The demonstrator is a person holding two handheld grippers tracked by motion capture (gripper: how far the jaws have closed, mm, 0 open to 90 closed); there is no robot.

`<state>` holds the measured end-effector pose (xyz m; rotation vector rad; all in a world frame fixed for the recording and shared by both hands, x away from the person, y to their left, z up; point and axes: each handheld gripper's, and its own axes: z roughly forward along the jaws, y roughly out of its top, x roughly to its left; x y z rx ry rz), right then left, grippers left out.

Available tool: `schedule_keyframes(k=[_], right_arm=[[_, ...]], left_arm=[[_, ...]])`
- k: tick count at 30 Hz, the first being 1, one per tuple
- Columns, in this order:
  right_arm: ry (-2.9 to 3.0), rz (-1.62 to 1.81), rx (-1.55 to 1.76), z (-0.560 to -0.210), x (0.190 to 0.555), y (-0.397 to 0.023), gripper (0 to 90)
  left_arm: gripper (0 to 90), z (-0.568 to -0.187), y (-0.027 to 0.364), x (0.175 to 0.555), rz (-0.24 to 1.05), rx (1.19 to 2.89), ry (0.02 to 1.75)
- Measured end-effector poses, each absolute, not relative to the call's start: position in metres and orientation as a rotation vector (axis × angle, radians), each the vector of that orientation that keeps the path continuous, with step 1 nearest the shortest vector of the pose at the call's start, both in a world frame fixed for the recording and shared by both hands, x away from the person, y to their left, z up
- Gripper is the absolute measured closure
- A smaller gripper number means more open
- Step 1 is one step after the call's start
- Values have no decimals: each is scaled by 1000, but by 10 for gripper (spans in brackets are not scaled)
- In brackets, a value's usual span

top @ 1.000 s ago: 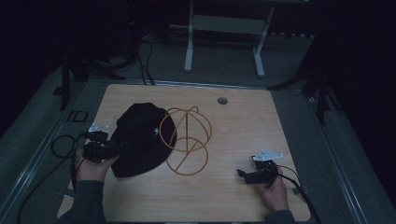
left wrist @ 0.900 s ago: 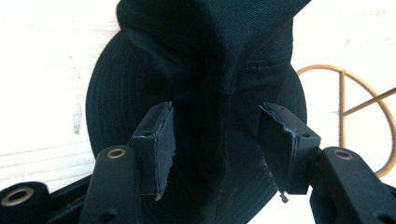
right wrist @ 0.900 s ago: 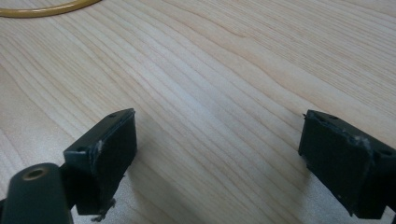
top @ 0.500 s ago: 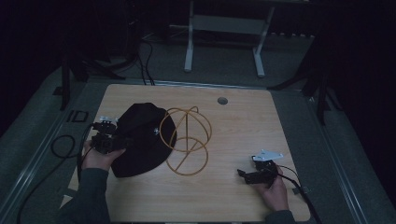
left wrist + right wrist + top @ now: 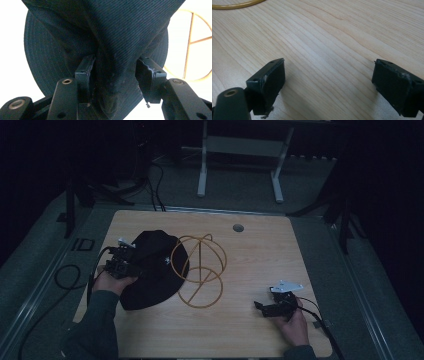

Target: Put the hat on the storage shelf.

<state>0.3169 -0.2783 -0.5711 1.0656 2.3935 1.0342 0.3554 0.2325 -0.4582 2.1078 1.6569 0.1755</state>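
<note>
Both claws are black with brass-ringed rivets on the arms; the left claw (image 5: 131, 266) trails a black cable, the right claw (image 5: 265, 308) carries a grey three-cornered plate, and dark grey-green sleeves (image 5: 92, 320) cover the person's forearms.

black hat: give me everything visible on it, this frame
The black hat is a soft bucket-style hat of ribbed woven cloth with rows of stitching round its brim. It lies on the left part of the wooden table, its right edge overlapping the yellow wire frame. A small pale mark shows on its top. The left gripper has a bunched fold of the cloth between its pads, which press it from both sides; its jaws have just been closing. The fold rises, so that side looks lifted.
</note>
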Motion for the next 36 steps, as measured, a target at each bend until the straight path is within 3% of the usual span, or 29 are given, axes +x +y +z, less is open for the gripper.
schedule_keyframes(k=[8, 17, 36], right_arm=[[2393, 1034, 1065, -571, 317, -278, 113], [2393, 1035, 1066, -571, 317, -278, 113], [2393, 1034, 1066, -571, 317, -278, 113]], left_arm=[[456, -464, 232, 365, 122, 2173, 1673], [479, -472, 230, 376, 61, 2255, 1698], [815, -475, 231, 383, 30, 2318, 1677]])
